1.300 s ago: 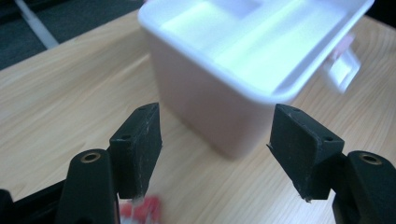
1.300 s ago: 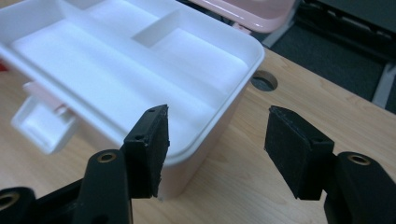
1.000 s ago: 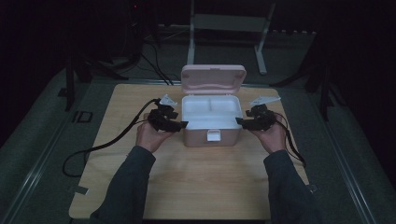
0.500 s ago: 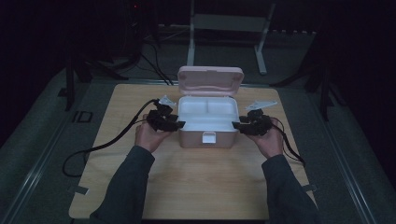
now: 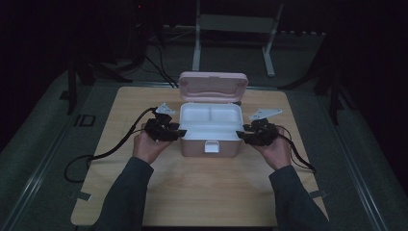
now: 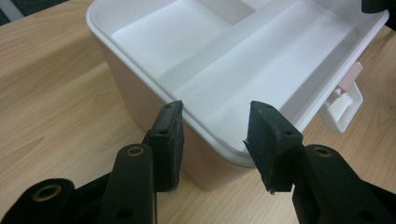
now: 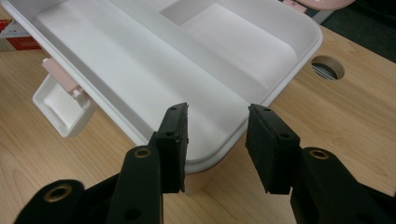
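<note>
A pink box (image 5: pixel 210 148) stands open at mid table, its lid (image 5: pixel 213 85) tipped back. Inside sits a white divided tray (image 5: pixel 210 120), with nothing in its compartments. My left gripper (image 5: pixel 182 132) is at the box's near left corner. In the left gripper view its jaws (image 6: pixel 215 135), which have just been closing, straddle the tray's rounded corner (image 6: pixel 219 149) with both pads against it. My right gripper (image 5: pixel 239 134) mirrors it at the near right corner. Its jaws (image 7: pixel 217 140) have closed further and meet the tray's rim (image 7: pixel 219 149) there.
The box's white latch (image 5: pixel 210 147) hangs at its front, toward the person. A round cable hole (image 7: pixel 327 67) sits in the wooden table (image 5: pixel 211 192) beyond the box. Black cables trail left and right off the table. A stand's legs rise behind the table.
Both hands have closed in on the box's near corners, the right one moving left toward it. The jaws of both grippers have narrowed onto the tray's rim.
</note>
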